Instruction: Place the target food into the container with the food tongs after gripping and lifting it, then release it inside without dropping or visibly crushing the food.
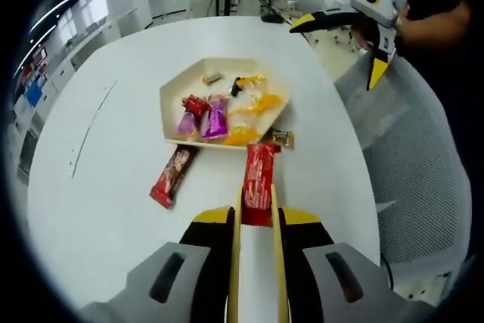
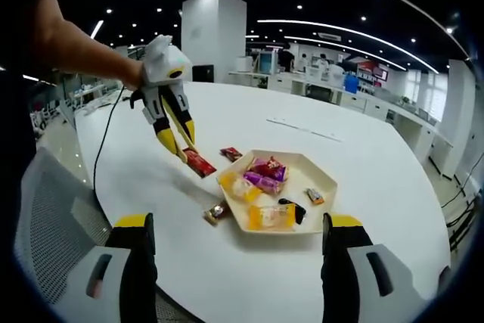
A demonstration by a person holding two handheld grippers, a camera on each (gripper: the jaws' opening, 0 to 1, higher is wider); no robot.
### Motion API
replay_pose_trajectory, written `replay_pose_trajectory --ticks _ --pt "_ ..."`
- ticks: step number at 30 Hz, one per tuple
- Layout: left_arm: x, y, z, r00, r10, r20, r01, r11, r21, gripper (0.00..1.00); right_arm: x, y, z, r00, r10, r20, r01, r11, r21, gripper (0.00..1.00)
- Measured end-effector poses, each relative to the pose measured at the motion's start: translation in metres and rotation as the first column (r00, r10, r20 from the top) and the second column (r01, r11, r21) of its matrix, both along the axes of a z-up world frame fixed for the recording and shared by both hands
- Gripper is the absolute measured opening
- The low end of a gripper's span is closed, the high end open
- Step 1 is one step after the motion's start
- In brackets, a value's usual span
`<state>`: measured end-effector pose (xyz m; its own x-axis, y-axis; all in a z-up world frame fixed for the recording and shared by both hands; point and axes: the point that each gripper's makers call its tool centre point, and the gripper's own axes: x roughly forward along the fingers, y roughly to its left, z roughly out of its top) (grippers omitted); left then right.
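Left tool point(image 1: 255, 209) is mine and its jaws are pinching the near end of a long red bar point(image 1: 259, 183). From the right gripper view that bar point(image 2: 199, 162) slants down with its far end at or just above the table point(image 2: 393, 179), so I judge the grip made and the lift barely begun. My right tool point(image 2: 236, 236) hangs with its jaws spread wide, holding nothing, well back from the tray point(image 2: 321, 174).

The tray point(image 1: 170, 104) already holds several sweets: purple packs point(image 1: 204, 122), yellow ones point(image 1: 257, 104) and a small dark one point(image 1: 236, 87). Outside it lie a second red bar point(image 1: 173, 175) and a small brown sweet point(image 1: 283, 138), just beside the near rim.

Left to do, as I see it: raise the bar clear of the rim, carry it over the tray, and open gently so it lands among the others uncrushed.
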<state>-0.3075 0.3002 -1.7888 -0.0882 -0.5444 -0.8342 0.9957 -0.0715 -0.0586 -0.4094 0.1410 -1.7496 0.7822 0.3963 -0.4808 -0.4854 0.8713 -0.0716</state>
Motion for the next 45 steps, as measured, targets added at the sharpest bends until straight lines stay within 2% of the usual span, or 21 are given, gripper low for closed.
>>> replay_pose_trajectory --ticks 14,29,36,45 --pt "0.022 -0.023 0.028 1.0 0.017 0.025 -0.016 0.999 -0.039 0.19 0.001 -0.001 0.003 1.0 -0.004 0.013 0.003 1.0 0.007 0.9" --pt "0.032 -0.06 0.033 0.999 0.002 0.049 0.0 0.999 -0.045 0.19 0.001 -0.001 0.005 1.0 -0.009 0.024 0.009 1.0 0.008 0.9" --pt "0.033 -0.089 0.033 0.999 -0.004 0.046 0.006 0.999 -0.053 0.19 0.001 -0.001 0.007 0.999 -0.015 0.028 0.014 1.0 0.011 0.89" --pt "0.03 -0.116 0.031 0.998 -0.026 0.059 0.03 0.998 -0.053 0.19 0.002 -0.004 0.008 0.999 -0.026 0.034 0.026 1.0 0.017 0.89"
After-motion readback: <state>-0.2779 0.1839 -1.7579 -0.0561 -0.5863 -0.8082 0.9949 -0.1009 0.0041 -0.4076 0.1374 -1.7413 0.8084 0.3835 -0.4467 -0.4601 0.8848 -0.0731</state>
